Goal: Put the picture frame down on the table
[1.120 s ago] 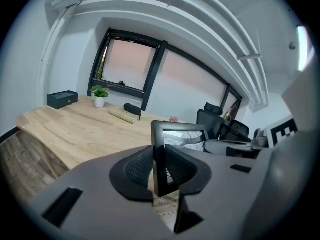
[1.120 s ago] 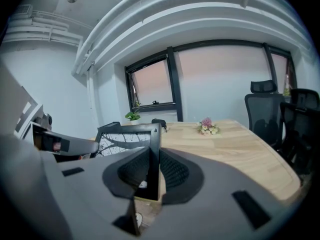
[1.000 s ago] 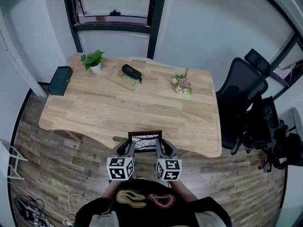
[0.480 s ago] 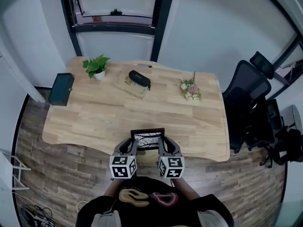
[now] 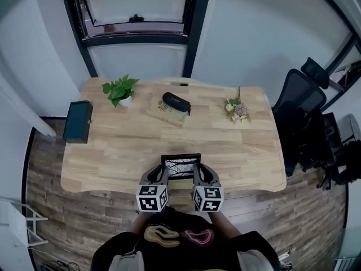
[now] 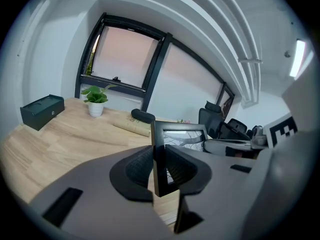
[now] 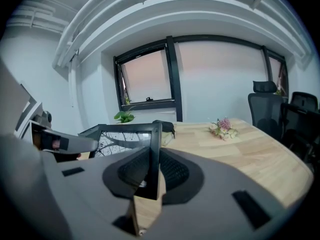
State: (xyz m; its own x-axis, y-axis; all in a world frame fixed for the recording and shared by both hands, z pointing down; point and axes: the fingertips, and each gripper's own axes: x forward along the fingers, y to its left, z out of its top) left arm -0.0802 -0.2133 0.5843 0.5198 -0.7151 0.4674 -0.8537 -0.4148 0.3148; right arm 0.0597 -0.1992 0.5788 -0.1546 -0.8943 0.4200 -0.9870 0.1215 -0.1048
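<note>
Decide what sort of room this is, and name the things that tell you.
Probably an office: a long wooden desk, a black office chair beside it, and a dark-framed window behind.

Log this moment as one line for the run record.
left gripper: shut on picture frame | right gripper: shut on picture frame | status: held over near edge of table
</note>
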